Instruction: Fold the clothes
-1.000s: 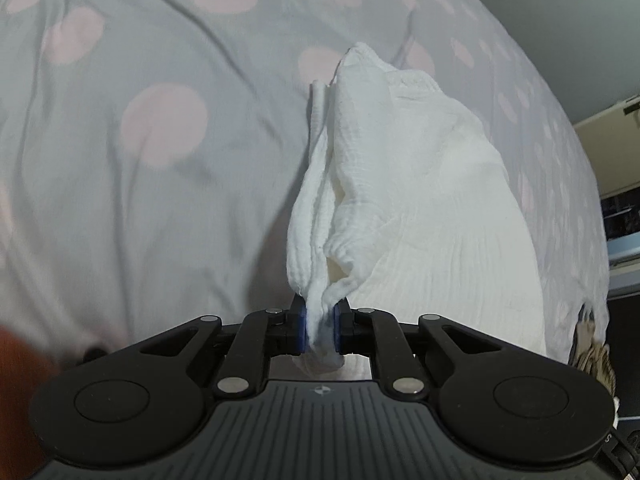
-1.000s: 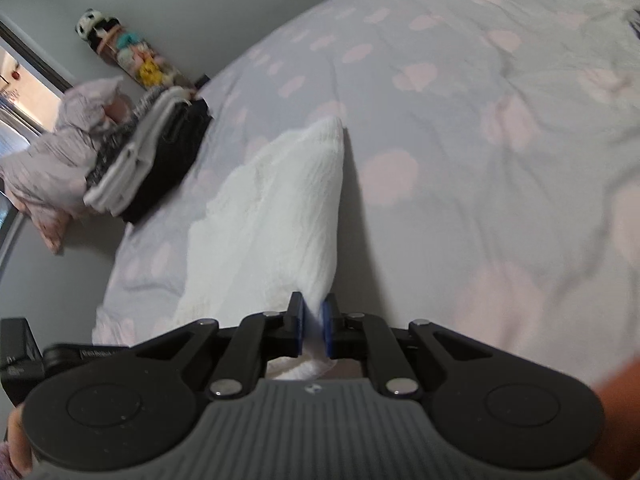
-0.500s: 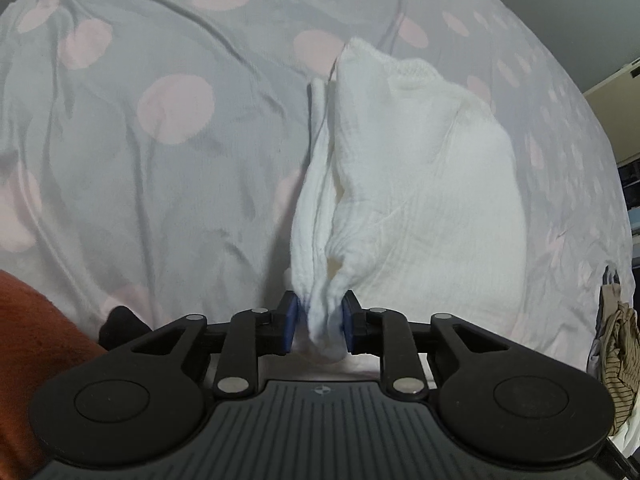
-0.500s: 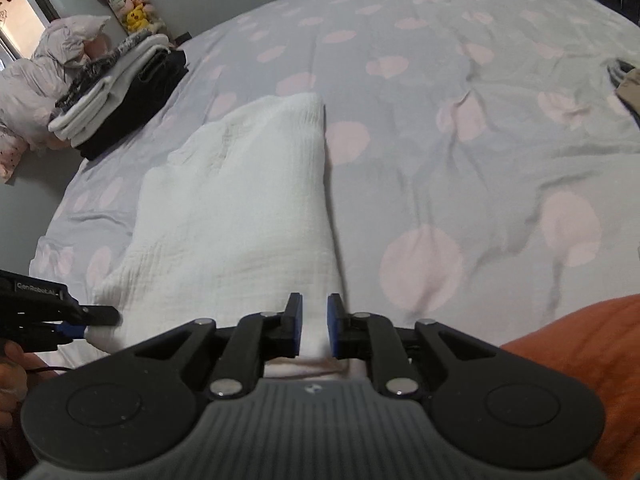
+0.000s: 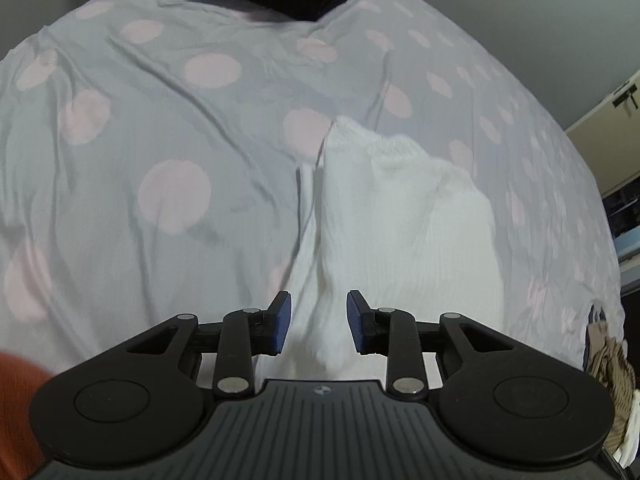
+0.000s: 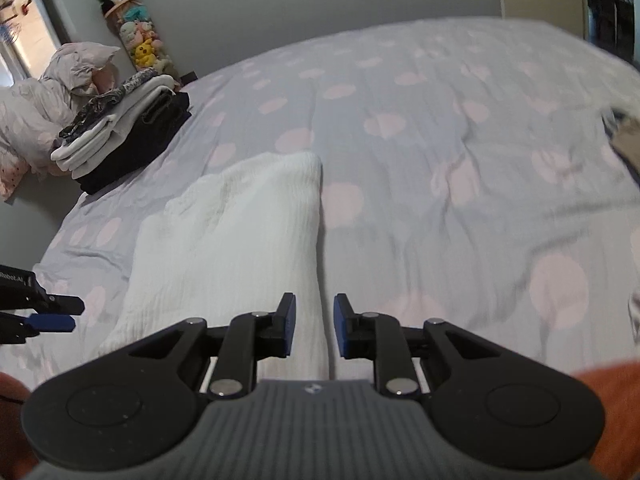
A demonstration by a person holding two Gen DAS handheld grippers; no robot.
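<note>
Both tongs, left [image 5: 319,322] and right [image 6: 314,326], have released, now spread above the white garment [image 5: 400,216].

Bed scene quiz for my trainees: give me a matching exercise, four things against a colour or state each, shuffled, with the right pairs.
Things:
1. white garment
2. left tongs
3. bedspread
4. stack of folded clothes

States:
A. grey with pink dots
B. open, jaws on either side of the cloth
C. lying flat on the bed, released
D. near the pillows, by the wall

Pairs: 1-C, 2-B, 3-A, 4-D
</note>
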